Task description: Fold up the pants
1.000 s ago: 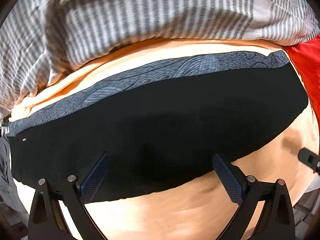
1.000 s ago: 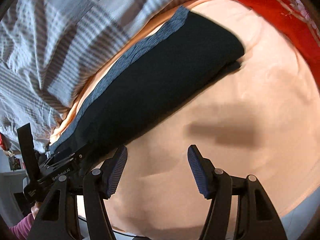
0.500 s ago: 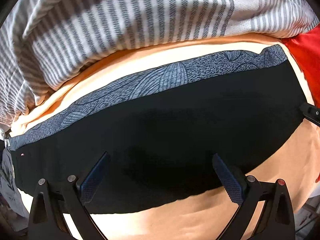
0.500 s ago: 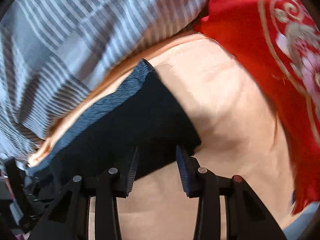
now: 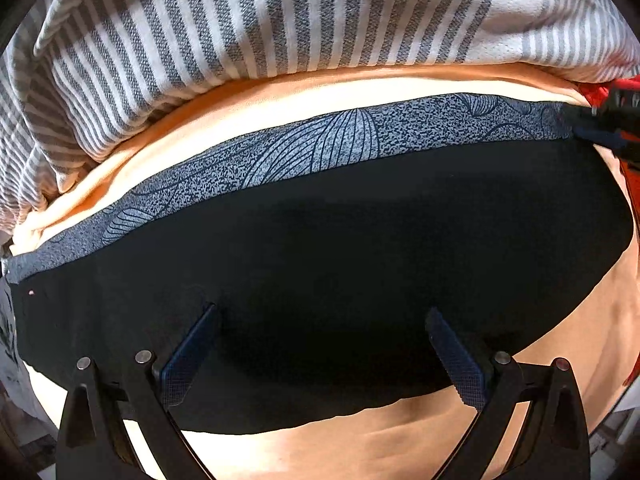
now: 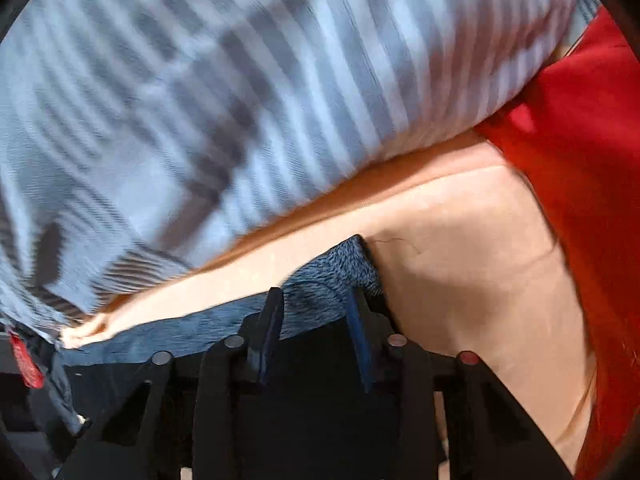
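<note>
The black pants with a blue-grey leaf-patterned band (image 5: 320,264) lie flat across the middle of the left wrist view on a peach-orange bed sheet (image 5: 400,448). The left gripper (image 5: 320,344), at the bottom of that frame, hovers over the dark cloth with its 2 fingers spread wide and nothing between them. A grey-and-white striped quilt (image 5: 280,24) fills the top. In the right wrist view, the right gripper (image 6: 316,320) sits low at centre, its 2 fingers partly closed around the patterned corner of the pants (image 6: 332,276); whether they pinch the cloth cannot be told. A red embroidered cloth (image 6: 580,140) occupies the right edge.
</note>
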Motion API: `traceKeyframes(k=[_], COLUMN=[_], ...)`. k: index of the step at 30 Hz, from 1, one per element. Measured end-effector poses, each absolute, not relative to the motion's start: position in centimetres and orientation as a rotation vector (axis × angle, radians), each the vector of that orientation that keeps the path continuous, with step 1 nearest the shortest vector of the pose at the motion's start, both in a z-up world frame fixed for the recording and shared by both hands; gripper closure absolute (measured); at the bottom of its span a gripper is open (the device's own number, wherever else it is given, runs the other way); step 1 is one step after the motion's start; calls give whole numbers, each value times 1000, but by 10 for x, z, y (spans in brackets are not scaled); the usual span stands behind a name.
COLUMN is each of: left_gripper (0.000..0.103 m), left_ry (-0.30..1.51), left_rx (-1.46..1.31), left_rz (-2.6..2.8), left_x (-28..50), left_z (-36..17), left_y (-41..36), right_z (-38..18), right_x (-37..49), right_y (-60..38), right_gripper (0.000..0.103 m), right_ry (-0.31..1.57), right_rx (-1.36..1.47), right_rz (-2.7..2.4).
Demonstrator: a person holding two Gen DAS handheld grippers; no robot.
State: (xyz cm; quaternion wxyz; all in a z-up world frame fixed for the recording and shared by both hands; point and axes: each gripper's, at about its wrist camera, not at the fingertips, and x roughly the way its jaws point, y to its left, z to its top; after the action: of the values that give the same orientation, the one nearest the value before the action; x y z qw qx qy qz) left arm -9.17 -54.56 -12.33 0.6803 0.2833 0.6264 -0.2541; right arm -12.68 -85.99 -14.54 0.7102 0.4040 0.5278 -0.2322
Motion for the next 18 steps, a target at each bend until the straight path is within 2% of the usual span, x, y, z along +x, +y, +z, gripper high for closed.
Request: traceKeyframes(k=[2, 6, 8, 13, 18], left_gripper=[1, 1, 1, 1, 1], left_ry=[1410, 1411, 1414, 1409, 1414], left_rx=[632, 634, 630, 623, 616], left_rz=[-567, -565, -563, -565, -554], left_x=[-93, -94, -97, -95, -97], left_z=[-124, -126, -125, -129, -130], left_y=[-548, -551, -552, -546, -546], right_z=[-149, -146, -145, -110, -99], right_x=[-134, -150, -157, -183, -193], right_y=[-864, -869, -875, -862, -821], right_gripper=[95, 95, 89, 87, 72], right_ry=[1171, 1184, 1198, 1144, 1184], right_rx=[883, 877, 868, 859, 831], right_rz=[-529, -561, -590, -604, -528])
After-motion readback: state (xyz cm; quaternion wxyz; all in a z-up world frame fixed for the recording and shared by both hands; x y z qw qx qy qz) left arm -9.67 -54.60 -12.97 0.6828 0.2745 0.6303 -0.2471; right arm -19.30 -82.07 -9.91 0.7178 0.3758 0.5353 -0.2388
